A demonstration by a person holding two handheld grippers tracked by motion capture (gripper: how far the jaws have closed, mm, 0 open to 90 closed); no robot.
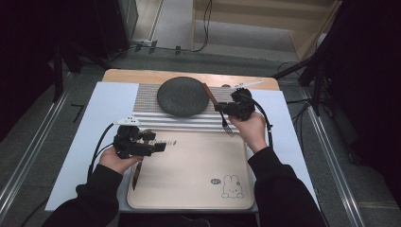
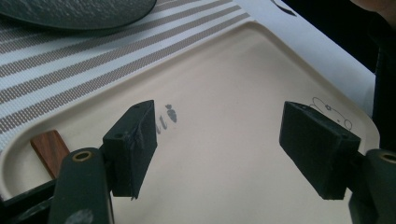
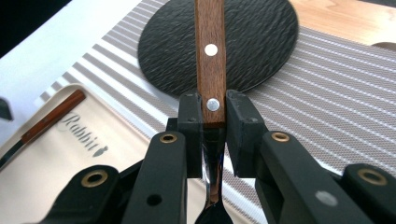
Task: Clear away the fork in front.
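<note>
Beige rectangular plastic tray with a rabbit drawing lies nearest the person, a grey-and-white striped placemat beyond it carrying a round dark slate plate. Right gripper is clamped on the wooden-handled fork at the handle's lower end, held over the mat's right edge with tines toward the tray; left gripper hovers wide open and empty over the tray's left side. Left gripper view shows the wooden end of a knife handle lying in the tray beside its jaws; right gripper view shows the fork's rivets.

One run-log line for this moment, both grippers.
right gripper: shut on fork, above placemat edge by dark plate | left gripper: open, over tray | knife: on tray
</note>
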